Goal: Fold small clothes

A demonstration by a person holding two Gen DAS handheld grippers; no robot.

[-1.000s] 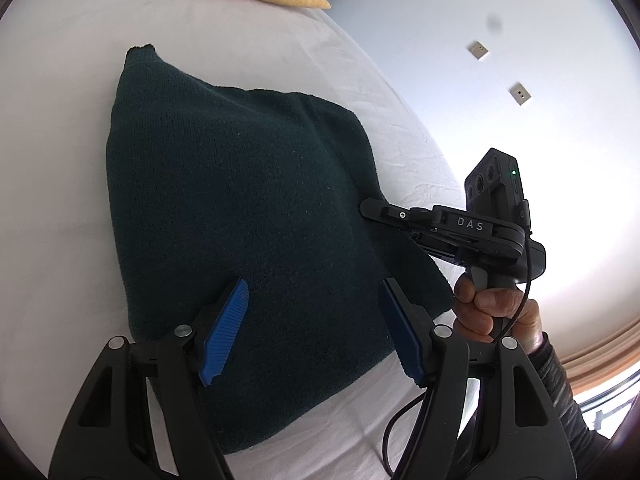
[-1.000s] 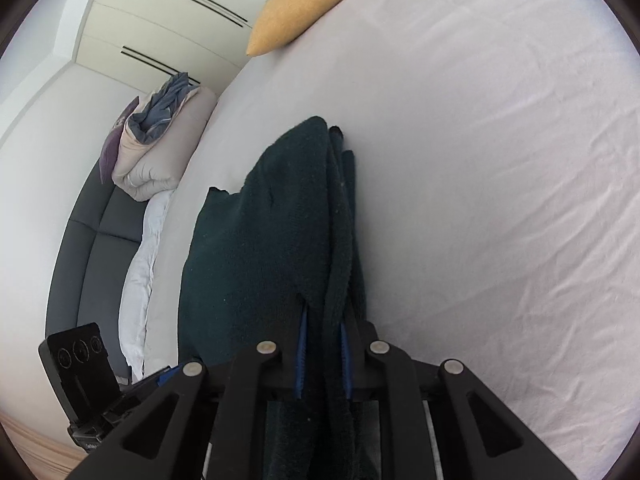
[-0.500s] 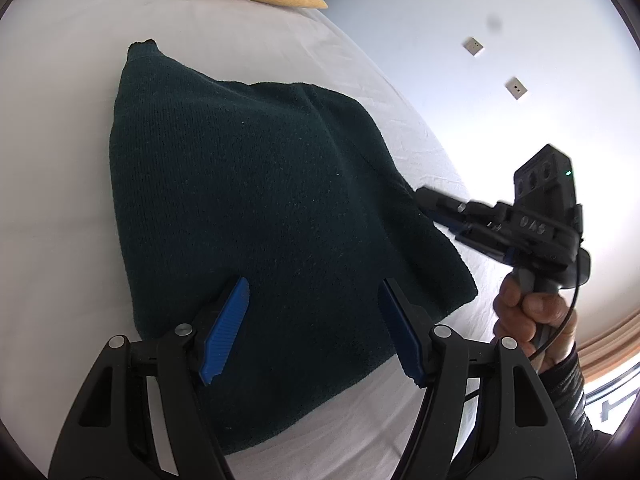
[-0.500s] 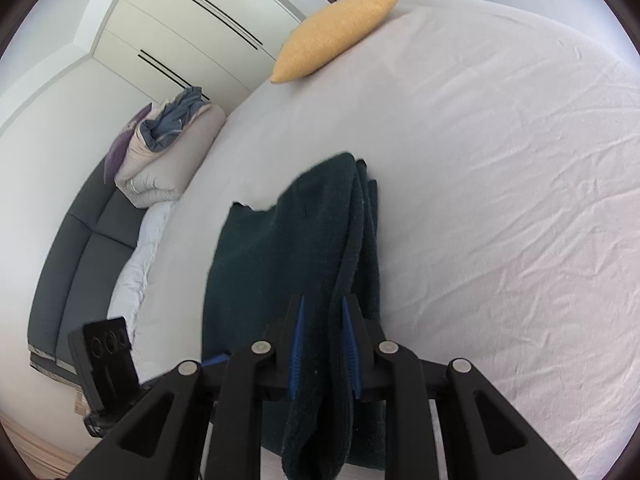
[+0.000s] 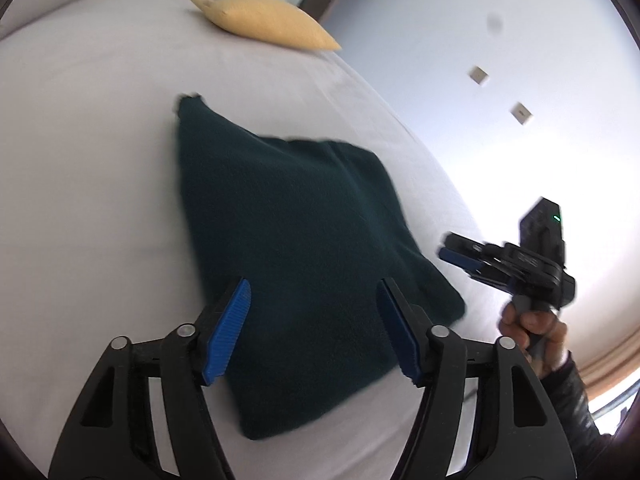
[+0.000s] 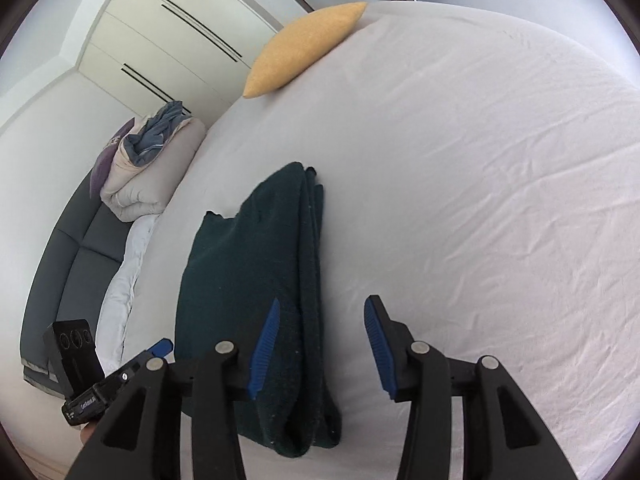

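- While it hovers over the near end of the folded dark green knitted garment (image 5: 304,248), the left claw (image 5: 314,328) is released, jaws spreading, nothing gripped.
- That garment lies flat on the white-sheeted bed (image 6: 460,160).
- Rightward, the right claw (image 6: 318,346) is opening, clutching nothing, garment's thick edge below.

Dk green sweater (image 5: 296,240), white sheet (image 6: 460,180), yellow pillow (image 5: 264,20).
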